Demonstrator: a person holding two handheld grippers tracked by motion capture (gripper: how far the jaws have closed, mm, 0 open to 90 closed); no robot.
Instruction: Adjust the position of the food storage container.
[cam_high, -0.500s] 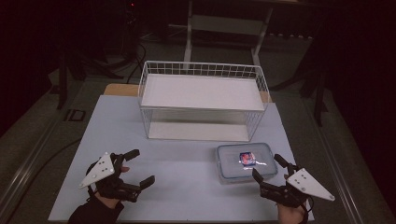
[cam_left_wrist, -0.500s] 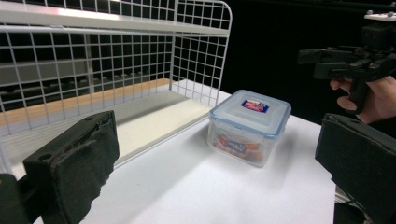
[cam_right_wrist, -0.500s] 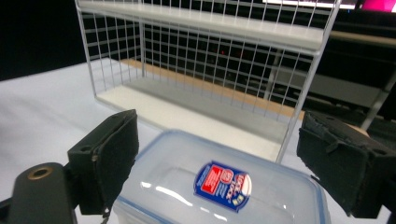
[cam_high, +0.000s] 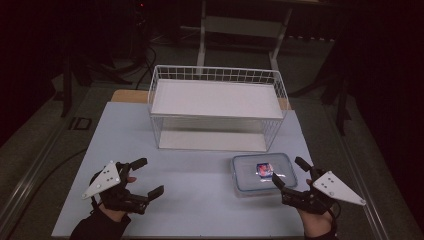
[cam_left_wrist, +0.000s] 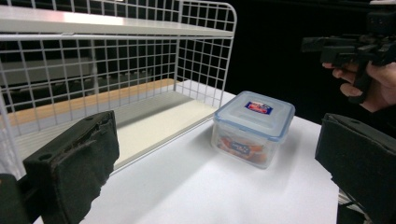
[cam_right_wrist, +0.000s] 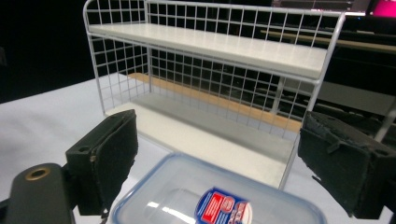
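Presently the work stands at the approach stage: nothing is gripped. Nearest the person, the left tool (cam_high: 142, 176) hovers over bare counter (cam_high: 200, 205) with its jaws spread wide and nothing between them. The right tool (cam_high: 290, 172) sits at the near right corner of the box (cam_high: 264, 172), jaws likewise wide, one jaw over the lid's near edge and the other just off its right side; in the right gripper view the pads (cam_right_wrist: 105, 158) stand above and to either side of the lid (cam_right_wrist: 215, 200), clear of it.

The box, a clear lidded container with a red and blue label, rests flat on the counter, just in front of the right end of the wire rack (cam_high: 217, 107), apart from it.

Beyond it the rack stands with an upper shelf (cam_high: 215, 97) and a lower shelf (cam_high: 210, 140), both bare.

Judgement: the next move is a grasp of the box by the right tool. That calls for lowering the jaws to straddle the box walls, then closing squarely; the box looks nearly as wide as the jaw spread, so alignment leaves little margin. The left tool is well apart and could steady the far side.
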